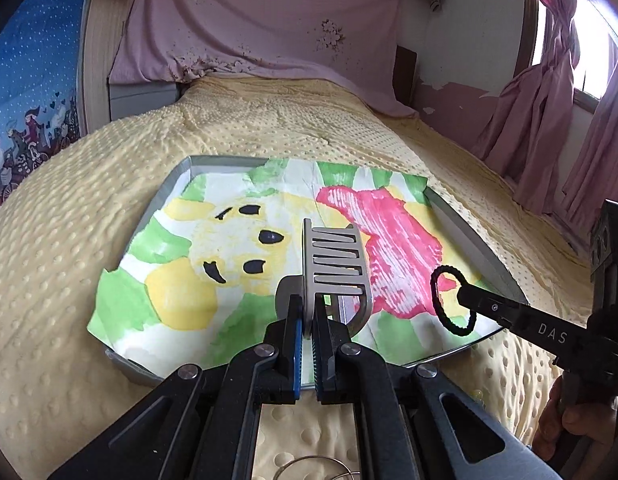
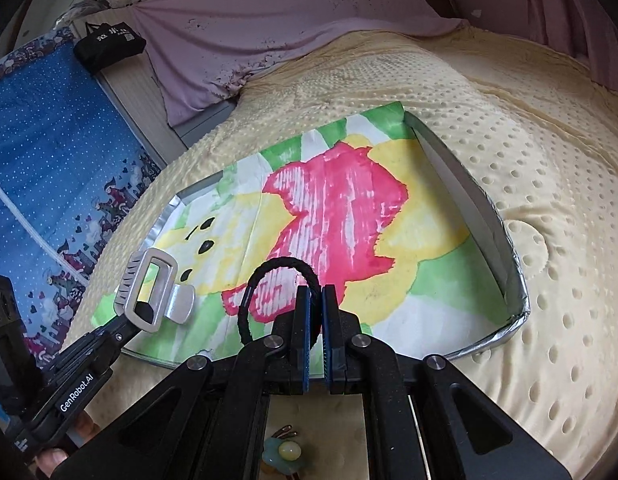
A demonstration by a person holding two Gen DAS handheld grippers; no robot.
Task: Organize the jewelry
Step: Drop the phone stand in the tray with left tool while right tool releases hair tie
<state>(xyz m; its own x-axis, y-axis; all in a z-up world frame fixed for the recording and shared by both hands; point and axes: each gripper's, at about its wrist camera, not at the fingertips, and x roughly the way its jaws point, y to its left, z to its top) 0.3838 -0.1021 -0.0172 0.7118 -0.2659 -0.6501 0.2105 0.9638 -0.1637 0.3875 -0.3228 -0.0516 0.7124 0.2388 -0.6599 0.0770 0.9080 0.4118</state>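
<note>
Left claw (image 1: pixel 307 316) pinching silver hair clip (image 1: pixel 335 256), right claw (image 2: pixel 316 308) apparently pinching black hair tie (image 2: pixel 265 280), over tray (image 2: pixel 509 240).

I see a yellow dotted blanket (image 1: pixel 249 128) covering the bed. At twelve o'clock a pink sheet (image 1: pixel 261 20) hangs over the headboard. Pink curtains (image 1: pixel 549 112) frame the window at two o'clock. A blue patterned cloth (image 1: pixel 29 80) sits at nine o'clock, a black bag (image 2: pixel 109 46) above it.

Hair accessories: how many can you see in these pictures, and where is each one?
3. A silver claw clip in the left gripper, a black hair tie in the right gripper, and a pastel clip on the blanket. Others may be hidden.
</note>
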